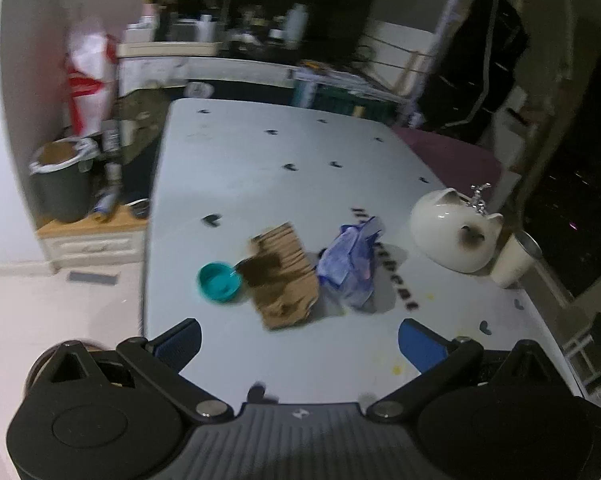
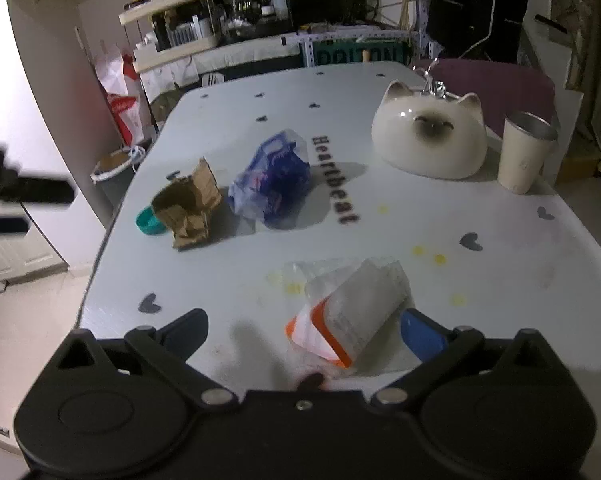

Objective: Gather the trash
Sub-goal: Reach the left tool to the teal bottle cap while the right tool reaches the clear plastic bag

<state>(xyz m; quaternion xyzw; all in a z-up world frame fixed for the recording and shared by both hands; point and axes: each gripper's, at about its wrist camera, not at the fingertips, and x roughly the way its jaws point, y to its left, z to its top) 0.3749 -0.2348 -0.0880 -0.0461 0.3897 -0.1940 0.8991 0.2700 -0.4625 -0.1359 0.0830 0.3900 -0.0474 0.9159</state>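
Both views are dim indoor pictures with a cool bluish cast and black fisheye vignetting in the corners, and straight lines bow outward away from the white table, which is the brightest surface. The left wrist view is smeared by motion blur, worst on the shelves beyond the table's far edge. The right wrist view is sharper, with soft shadows falling to the right of the blue plastic bag on the table.
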